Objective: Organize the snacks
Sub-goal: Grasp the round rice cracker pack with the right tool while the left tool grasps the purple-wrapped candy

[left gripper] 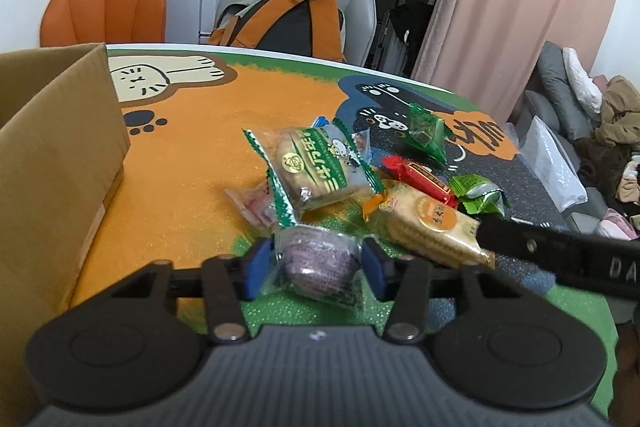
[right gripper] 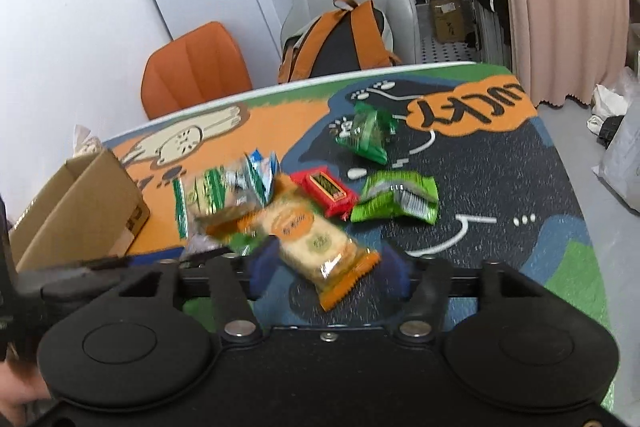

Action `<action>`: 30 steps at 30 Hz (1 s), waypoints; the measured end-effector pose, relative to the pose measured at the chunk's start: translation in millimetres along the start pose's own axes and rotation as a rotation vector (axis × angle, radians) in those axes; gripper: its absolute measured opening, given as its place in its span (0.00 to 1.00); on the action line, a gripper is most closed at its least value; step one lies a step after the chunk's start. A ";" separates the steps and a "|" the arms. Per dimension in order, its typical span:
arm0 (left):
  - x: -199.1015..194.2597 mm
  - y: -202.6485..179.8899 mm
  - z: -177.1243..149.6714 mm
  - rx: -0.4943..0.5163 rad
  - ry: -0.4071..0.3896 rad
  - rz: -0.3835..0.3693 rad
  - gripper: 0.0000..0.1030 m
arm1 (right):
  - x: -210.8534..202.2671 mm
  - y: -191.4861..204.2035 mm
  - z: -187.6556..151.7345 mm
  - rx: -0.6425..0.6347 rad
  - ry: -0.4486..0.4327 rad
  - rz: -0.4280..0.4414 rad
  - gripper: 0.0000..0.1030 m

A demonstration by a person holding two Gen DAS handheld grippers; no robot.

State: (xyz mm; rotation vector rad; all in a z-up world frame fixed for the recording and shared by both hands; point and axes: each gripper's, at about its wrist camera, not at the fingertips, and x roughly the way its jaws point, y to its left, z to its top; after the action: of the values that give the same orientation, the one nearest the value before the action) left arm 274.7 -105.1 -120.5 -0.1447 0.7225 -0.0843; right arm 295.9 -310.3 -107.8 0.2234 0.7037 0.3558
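My left gripper (left gripper: 317, 267) is shut on a purple snack in a clear wrapper (left gripper: 316, 261), its blue pads (left gripper: 258, 269) against both sides, low over the cat-print table mat (left gripper: 192, 163). A cracker packet with orange ends (right gripper: 316, 243) lies between the blurred pads of my right gripper (right gripper: 330, 261), which stands open. In the left wrist view a black finger of the right gripper (left gripper: 528, 245) touches the end of that cracker packet (left gripper: 432, 223). A green-and-white bun packet (left gripper: 316, 167) lies just beyond.
An open cardboard box (left gripper: 60, 167) stands at the left of the table. A red packet (left gripper: 420, 179), two green packets (left gripper: 426, 131) (left gripper: 478, 193), a pink one (left gripper: 252, 203) and a blue one (right gripper: 260, 171) lie around. Behind the table stand an orange chair (left gripper: 104, 7) and a backpack (left gripper: 288, 23).
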 end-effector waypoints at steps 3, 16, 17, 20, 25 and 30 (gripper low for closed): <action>-3.9 2.2 -1.6 -0.004 0.004 -0.009 0.42 | 4.0 2.9 4.9 -0.013 -0.009 0.006 0.65; -18.2 12.2 -7.9 -0.026 0.007 -0.010 0.37 | 34.2 17.1 6.8 -0.043 0.034 0.017 0.66; -18.8 12.0 -8.9 -0.024 0.006 -0.011 0.37 | 36.1 18.1 4.3 -0.049 0.050 0.009 0.64; -20.5 10.5 -12.2 -0.014 0.006 -0.012 0.39 | 36.5 24.4 -3.1 -0.082 0.066 -0.015 0.56; -22.0 6.5 -15.5 0.008 0.009 0.002 0.42 | 29.2 31.1 -9.8 -0.113 0.079 -0.023 0.36; -20.6 0.8 -18.6 0.035 -0.002 0.029 0.51 | 15.7 30.9 -19.4 -0.110 0.083 -0.022 0.36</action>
State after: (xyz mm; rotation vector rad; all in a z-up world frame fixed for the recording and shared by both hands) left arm 247.0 -103.6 -121.0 -0.1012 0.7209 -0.0689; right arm 286.6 -274.3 -121.7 0.0973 0.7652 0.3830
